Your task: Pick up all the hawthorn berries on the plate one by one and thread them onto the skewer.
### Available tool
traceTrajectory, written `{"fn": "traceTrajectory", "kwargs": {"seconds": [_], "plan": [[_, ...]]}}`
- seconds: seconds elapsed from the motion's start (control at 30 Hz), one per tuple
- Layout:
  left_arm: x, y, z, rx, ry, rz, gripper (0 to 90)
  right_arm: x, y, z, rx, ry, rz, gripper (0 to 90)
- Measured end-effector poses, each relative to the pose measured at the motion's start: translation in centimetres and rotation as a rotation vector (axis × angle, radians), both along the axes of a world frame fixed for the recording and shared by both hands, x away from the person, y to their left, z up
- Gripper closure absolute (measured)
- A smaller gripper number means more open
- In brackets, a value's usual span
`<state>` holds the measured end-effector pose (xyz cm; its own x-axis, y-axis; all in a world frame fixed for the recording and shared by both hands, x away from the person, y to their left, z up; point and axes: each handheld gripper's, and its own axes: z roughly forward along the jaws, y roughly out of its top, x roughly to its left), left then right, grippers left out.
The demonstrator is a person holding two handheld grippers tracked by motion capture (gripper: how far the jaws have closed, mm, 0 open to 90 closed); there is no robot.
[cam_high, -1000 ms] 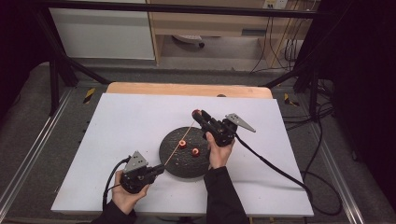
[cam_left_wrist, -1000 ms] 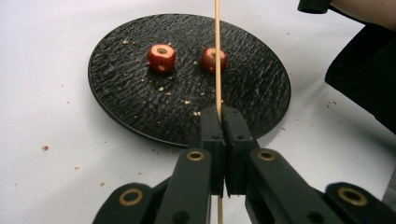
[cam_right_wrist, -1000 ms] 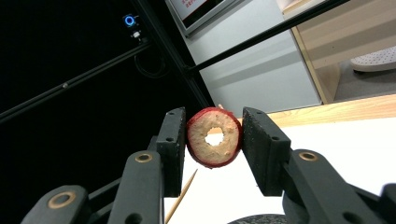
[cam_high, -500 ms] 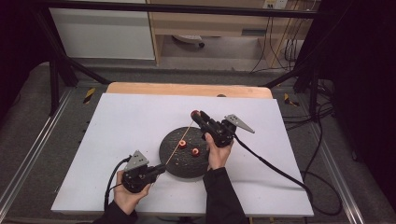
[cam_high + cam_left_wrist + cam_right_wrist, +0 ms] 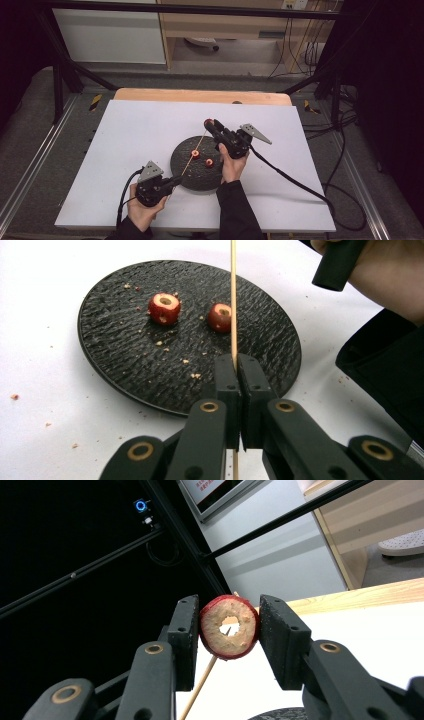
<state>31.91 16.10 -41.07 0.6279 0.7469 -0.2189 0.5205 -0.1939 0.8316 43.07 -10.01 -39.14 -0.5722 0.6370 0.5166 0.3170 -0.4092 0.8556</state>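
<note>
A thin wooden skewer [image 5: 194,152] runs diagonally over the round black plate [image 5: 186,172], from my left gripper [image 5: 174,181] up to my right gripper [image 5: 208,123]. My left gripper [image 5: 238,371] is shut on the skewer's [image 5: 233,300] lower end near the plate's front rim. My right gripper [image 5: 229,627] holds a red cored fruit piece [image 5: 229,626], shut on it; the skewer tip [image 5: 226,629] shows in its hole, the shaft running out below. Two more red cored fruit pieces [image 5: 164,307] [image 5: 220,317] lie on the plate [image 5: 125,360] with crumbs.
The plate rests on a white board [image 5: 130,130] over a wooden table [image 5: 200,95]. Black frame bars [image 5: 65,70] and cables [image 5: 345,165] border the table at left, right and back. Crumbs dot the board [image 5: 30,390] beside the plate.
</note>
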Motion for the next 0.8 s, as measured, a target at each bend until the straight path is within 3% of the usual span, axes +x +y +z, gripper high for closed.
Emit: {"fn": "traceTrajectory", "kwargs": {"seconds": [0.27,0.5,0.8], "plan": [[-0.2,-0.4,0.3,-0.024,-0.002,0.029,88.4,-0.1,0.1,0.1,0.035,-0.004,-0.019,61.7],[-0.2,-1.1,0.3,-0.036,0.029,0.042,88.4,0.0,0.0,0.2,0.037,-0.022,-0.039,61.9],[0.4,-2.0,0.9,-0.055,0.036,0.056,88.4,-0.2,0.3,-0.4,0.041,-0.008,-0.019,61.9]]}}
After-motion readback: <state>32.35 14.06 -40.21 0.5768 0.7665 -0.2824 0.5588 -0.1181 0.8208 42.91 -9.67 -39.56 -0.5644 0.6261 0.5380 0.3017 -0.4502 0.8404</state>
